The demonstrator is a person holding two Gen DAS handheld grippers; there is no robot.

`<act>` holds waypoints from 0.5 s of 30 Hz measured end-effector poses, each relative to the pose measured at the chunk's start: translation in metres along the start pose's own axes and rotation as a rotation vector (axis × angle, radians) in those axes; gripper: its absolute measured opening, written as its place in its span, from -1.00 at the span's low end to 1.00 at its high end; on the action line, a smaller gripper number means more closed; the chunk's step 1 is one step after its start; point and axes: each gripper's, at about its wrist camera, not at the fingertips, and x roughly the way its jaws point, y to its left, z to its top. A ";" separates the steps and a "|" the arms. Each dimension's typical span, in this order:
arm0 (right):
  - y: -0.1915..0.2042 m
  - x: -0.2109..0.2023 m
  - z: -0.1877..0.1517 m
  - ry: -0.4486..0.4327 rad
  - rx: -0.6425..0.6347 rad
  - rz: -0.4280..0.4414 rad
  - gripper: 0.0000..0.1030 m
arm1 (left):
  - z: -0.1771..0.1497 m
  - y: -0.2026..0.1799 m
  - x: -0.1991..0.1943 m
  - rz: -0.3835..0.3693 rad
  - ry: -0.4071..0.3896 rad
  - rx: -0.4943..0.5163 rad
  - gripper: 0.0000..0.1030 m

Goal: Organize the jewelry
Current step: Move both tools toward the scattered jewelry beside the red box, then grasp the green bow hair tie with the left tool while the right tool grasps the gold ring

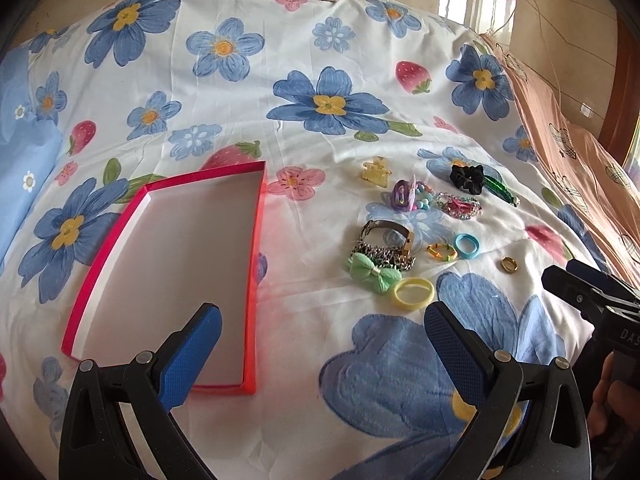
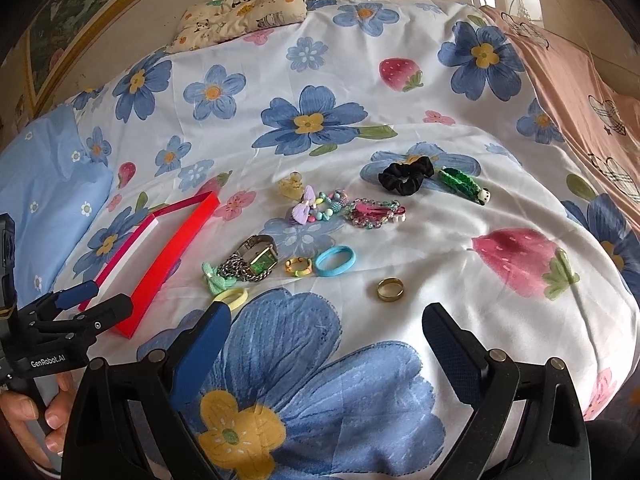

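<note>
A shallow red box with a white floor lies empty on the floral bedsheet; it also shows in the right wrist view. Right of it lie several pieces: a watch, a green bow, a yellow hair tie, a blue hair tie, a gold ring, a black scrunchie and beaded bracelets. My left gripper is open and empty, near the box's front right corner. My right gripper is open and empty, just short of the ring.
A panda-print pillow lies at the head of the bed. A pink blanket runs along the right edge. A light blue pillow lies at the left.
</note>
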 end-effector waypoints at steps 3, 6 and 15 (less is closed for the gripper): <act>-0.007 0.007 0.007 0.015 0.008 -0.019 0.61 | 0.008 -0.001 0.011 -0.004 0.011 0.005 0.90; -0.012 0.016 0.012 0.032 0.009 -0.032 0.45 | 0.016 -0.005 0.024 0.006 0.019 0.019 0.82; -0.021 0.054 0.017 0.136 -0.010 -0.051 0.00 | 0.033 -0.010 0.074 0.024 0.108 0.062 0.76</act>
